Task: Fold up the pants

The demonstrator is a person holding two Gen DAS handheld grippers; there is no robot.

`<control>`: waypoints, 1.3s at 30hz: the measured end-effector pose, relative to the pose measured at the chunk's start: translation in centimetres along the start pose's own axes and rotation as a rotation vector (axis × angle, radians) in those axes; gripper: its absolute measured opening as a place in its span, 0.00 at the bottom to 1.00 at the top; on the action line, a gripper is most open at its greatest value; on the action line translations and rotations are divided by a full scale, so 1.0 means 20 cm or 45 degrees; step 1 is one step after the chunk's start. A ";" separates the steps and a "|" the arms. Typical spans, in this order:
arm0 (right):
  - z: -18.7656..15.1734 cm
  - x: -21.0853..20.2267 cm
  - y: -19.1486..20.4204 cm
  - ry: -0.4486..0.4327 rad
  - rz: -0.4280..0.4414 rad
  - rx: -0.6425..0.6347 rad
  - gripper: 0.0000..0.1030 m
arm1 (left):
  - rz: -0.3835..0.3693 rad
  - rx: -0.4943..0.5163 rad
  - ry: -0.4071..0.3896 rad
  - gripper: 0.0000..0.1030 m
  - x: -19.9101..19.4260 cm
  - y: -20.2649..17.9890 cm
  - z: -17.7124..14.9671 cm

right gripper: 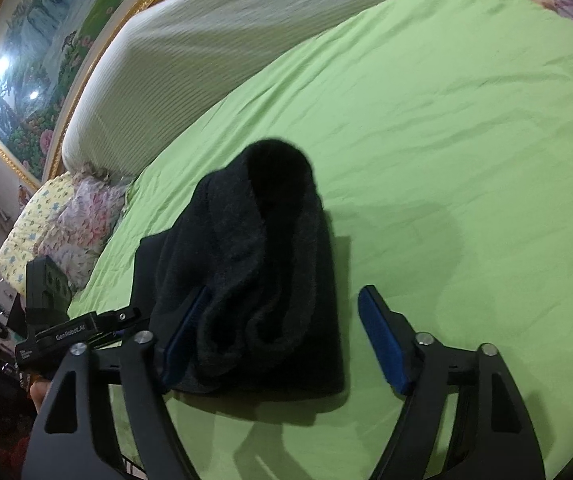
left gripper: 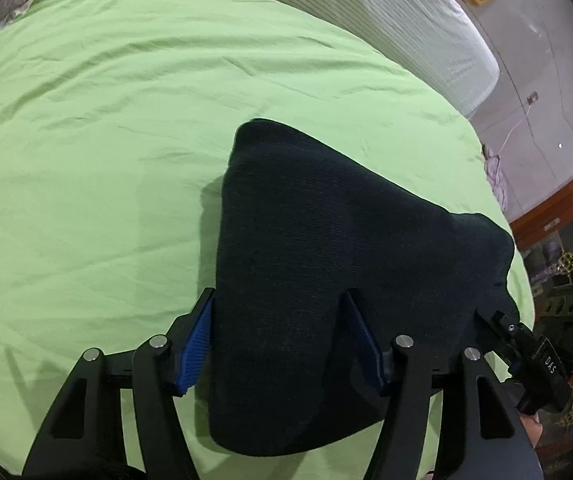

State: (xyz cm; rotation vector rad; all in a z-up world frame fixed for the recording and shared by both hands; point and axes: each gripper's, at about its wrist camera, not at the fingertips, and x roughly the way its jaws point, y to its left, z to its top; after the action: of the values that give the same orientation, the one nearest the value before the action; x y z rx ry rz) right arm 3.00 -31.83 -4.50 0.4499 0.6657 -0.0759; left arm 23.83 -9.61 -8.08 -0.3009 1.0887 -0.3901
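1. The pants (left gripper: 326, 264) lie as a compact dark bundle on the green sheet of the bed (left gripper: 86, 160), near its edge.
2. The left gripper (left gripper: 282, 340) is spread wide, its blue-padded fingers (left gripper: 194, 344) set on either side of the bundle — the cloth sits between them, but I cannot tell whether the pads press on it.
3. The right gripper (right gripper: 286, 332) is also wide open. Its left finger lies against or under the fuzzy grey folds, and its right finger (right gripper: 382, 340) stands clear over bare sheet, so it has hold of nothing.
4. From the right wrist, the pants (right gripper: 262, 264) show a fleecy grey inner side rolled over a smooth black layer.
5. Readable writing: the right wrist view shows "GenRobot.AI" on the other gripper's body (right gripper: 71, 336); the left wrist view shows "DAS" on the other gripper's body (left gripper: 551, 364).
6. A white ribbed headboard cushion (right gripper: 206, 60) runs along the bed — behind it hangs a gold-framed landscape painting (right gripper: 26, 60), and floral pillows (right gripper: 66, 228) sit at the corner.
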 end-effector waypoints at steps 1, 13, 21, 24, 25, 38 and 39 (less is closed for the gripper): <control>0.00 0.01 0.00 0.006 0.011 0.000 0.65 | 0.004 0.006 -0.002 0.61 0.00 0.00 0.00; -0.01 -0.08 0.14 -0.063 0.017 -0.114 0.46 | -0.051 0.039 -0.089 0.36 -0.14 -0.03 -0.02; 0.02 -0.08 0.29 -0.078 0.077 -0.192 0.45 | -0.061 0.008 -0.178 0.35 -0.32 0.02 -0.02; 0.02 -0.05 0.33 -0.064 0.117 -0.204 0.45 | -0.057 -0.029 -0.225 0.35 -0.41 0.08 -0.02; 0.03 -0.03 0.35 -0.058 0.129 -0.217 0.45 | -0.053 -0.036 -0.232 0.35 -0.42 0.08 -0.02; 0.12 0.23 0.69 -0.012 0.236 -0.391 0.45 | 0.033 -0.173 -0.377 0.35 -0.63 0.39 0.04; 0.14 0.26 0.70 -0.009 0.246 -0.391 0.45 | 0.041 -0.177 -0.385 0.35 -0.64 0.40 0.05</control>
State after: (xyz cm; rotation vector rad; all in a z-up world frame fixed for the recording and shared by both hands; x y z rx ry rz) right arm 11.53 -19.99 -0.44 0.2154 0.6119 0.2052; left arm 20.81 3.44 -0.82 -0.4502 0.8234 -0.2309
